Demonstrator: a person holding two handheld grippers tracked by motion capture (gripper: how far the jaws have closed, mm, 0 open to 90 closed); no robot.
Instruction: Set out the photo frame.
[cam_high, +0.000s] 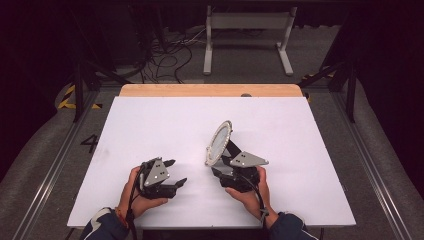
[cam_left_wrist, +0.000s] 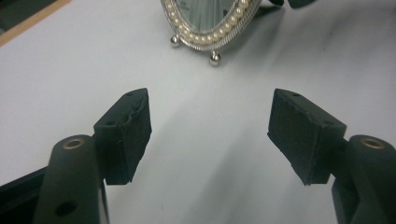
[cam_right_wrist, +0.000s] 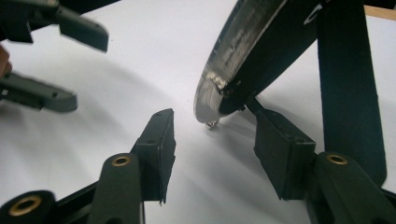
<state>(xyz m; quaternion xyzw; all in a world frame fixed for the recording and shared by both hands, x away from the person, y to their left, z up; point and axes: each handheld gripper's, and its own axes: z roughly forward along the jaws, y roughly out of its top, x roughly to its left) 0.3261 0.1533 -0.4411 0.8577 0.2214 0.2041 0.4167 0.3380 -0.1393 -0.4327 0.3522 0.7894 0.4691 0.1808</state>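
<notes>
Jaws of both grippers stand apart, gripping nothing. Left gripper (cam_high: 172, 176) sits low and left of centre in the high view, its 2 pads (cam_left_wrist: 126, 135) spread wide over bare white table (cam_high: 150, 125). Right gripper (cam_high: 216, 170) sits low and right of centre, its jaws open just beside the lower rim of an oval mirror (cam_high: 219, 142). Mirror stands tilted near mid-frame on small ball feet (cam_left_wrist: 215, 58), pearl-like beads around its edge, dark back stand (cam_right_wrist: 348, 84) behind. Right pad (cam_right_wrist: 282, 149) looks close to the stand's foot; contact unclear.
</notes>
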